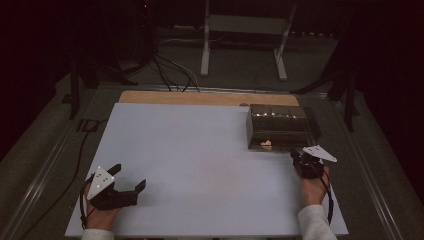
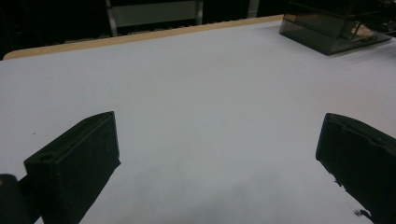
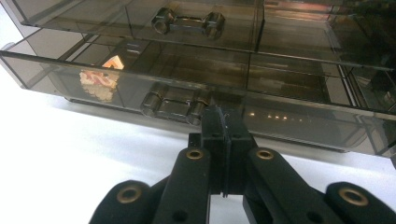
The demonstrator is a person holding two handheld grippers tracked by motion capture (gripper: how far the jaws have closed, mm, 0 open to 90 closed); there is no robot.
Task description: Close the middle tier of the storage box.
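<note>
Grippers at rest on white table [image 1: 200,165], smoked drawer box [image 1: 278,127] at far right.

Left gripper [image 1: 131,179] sits near the table's near-left corner, hand [image 1: 100,216] behind it; jaws stand wide apart with bare tabletop between them, well away from the box. Right gripper [image 1: 300,154] is held just in front of the box's lower drawer [image 3: 196,95]; in the right gripper view its jaws are pressed together with nothing between them, tips right at the lower drawer's clear bar handle [image 3: 173,105], to the handle's right end; contact cannot be told. Upper drawer [image 3: 140,18] carries a like handle [image 3: 187,22]. A small pink-and-white object [image 3: 99,83] lies inside the lower drawer, at its left end. The box stands on the table's far-right part, close to the wooden edge [image 1: 200,97].
</note>
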